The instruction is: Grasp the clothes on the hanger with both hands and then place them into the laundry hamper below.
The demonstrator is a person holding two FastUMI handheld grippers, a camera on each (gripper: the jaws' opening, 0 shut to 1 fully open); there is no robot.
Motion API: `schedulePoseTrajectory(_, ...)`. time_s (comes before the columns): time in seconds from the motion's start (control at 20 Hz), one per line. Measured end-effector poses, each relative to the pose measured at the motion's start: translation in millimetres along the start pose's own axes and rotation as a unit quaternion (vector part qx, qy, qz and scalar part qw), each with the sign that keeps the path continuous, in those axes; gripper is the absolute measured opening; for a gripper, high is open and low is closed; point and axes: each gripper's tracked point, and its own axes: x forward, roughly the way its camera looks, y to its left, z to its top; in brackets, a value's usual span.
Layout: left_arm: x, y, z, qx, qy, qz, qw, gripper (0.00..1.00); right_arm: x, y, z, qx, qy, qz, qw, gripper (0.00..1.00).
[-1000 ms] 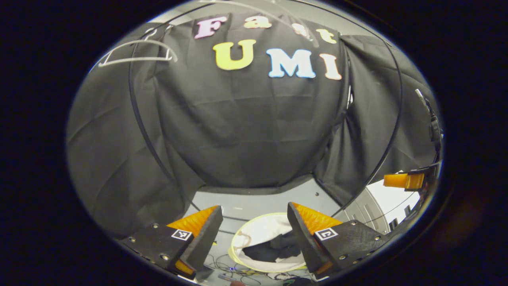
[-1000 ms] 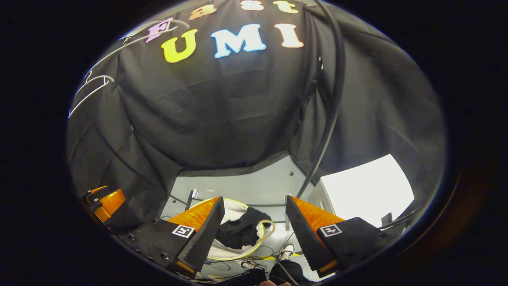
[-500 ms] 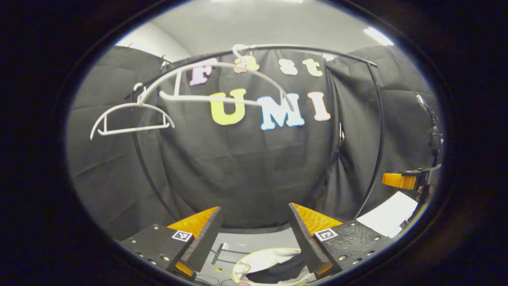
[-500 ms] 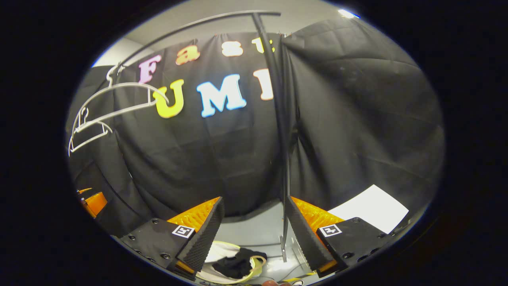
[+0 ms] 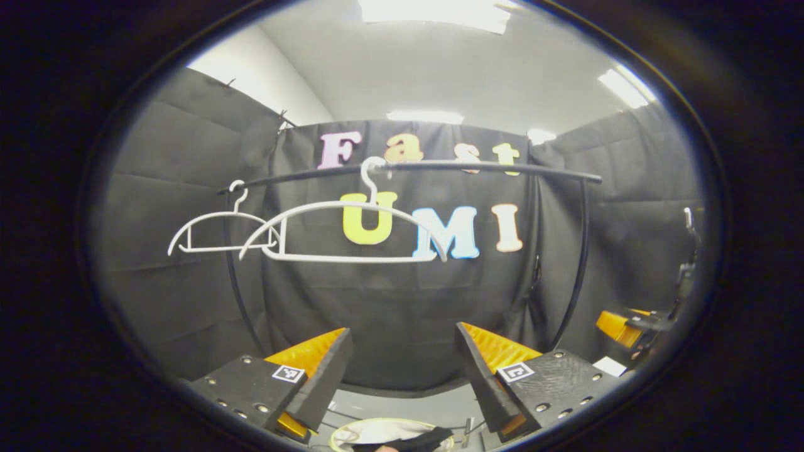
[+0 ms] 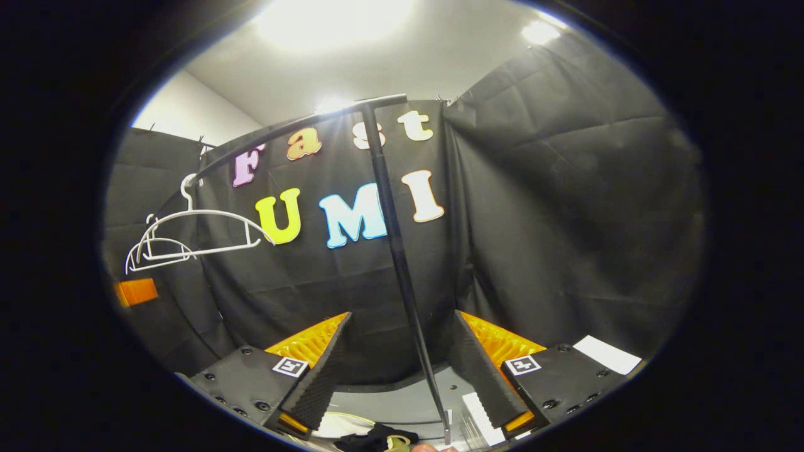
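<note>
Left gripper view: left gripper (image 5: pixel 402 376) jaws spread wide, nothing between them, aimed level at the booth's back wall. Black garment rail (image 5: pixel 440 168) runs side to side; two bare white hangers hook on it, the larger hanger (image 5: pixel 342 235) near the middle, the smaller hanger (image 5: pixel 217 232) to its left, both with the long bar horizontal along the rail. Laundry hamper (image 5: pixel 352 432) sits low on the floor between the fingers, dark clothes (image 5: pixel 421 439) lying inside. Right gripper (image 5: pixel 619 326) shows at the far right edge; jaw state there cannot be told. Right gripper view: right gripper (image 6: pixel 399 370) jaws spread, empty; rail upright (image 6: pixel 396 251) crosses between them, farther off. Hangers upper left. Clothes (image 6: pixel 377 436) in the hamper at bottom.
</note>
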Motion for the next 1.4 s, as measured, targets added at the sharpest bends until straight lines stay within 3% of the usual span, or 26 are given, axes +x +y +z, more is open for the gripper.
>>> schedulePoseTrajectory(0.2,-19,-1,47,0.002,-0.043,0.028,0.999,0.94,5,-11,39,-0.017,-0.041,-0.001,0.999,0.92)
schedulePoseTrajectory(0.35,-38,5,65,-0.019,-0.064,0.049,0.997,0.94,-3,9,68,-0.008,-0.077,0.028,0.997,0.92)
schedulePoseTrajectory(0.4,-43,5,70,-0.024,-0.073,0.047,0.996,0.94,-5,14,73,-0.005,-0.086,0.034,0.996,0.97)
schedulePoseTrajectory(0.5,-52,8,77,-0.021,-0.087,0.043,0.995,0.94,-15,22,82,-0.008,-0.102,0.043,0.994,0.98)
schedulePoseTrajectory(0.6,-56,17,71,-0.004,-0.084,0.044,0.995,0.94,-21,24,79,-0.027,-0.108,0.039,0.993,0.92)
schedulePoseTrajectory(0.85,-51,37,44,0.032,-0.049,0.049,0.997,0.94,-35,20,52,-0.063,-0.074,0.023,0.995,0.91)
schedulePoseTrajectory(1.05,-46,38,29,0.031,-0.036,0.024,0.999,0.94,-40,22,40,-0.054,-0.046,0.001,0.997,0.92)
schedulePoseTrajectory(1.25,-38,33,23,0.034,-0.039,-0.013,0.999,0.94,-42,26,46,-0.043,-0.057,-0.026,0.997,0.92)
schedulePoseTrajectory(1.3,-34,30,21,0.031,-0.043,-0.028,0.998,0.94,-44,26,49,-0.042,-0.063,-0.033,0.997,0.97)
schedulePoseTrajectory(1.4,-29,28,18,0.018,-0.047,-0.048,0.998,0.94,-47,31,48,-0.044,-0.061,-0.04,0.996,0.97)
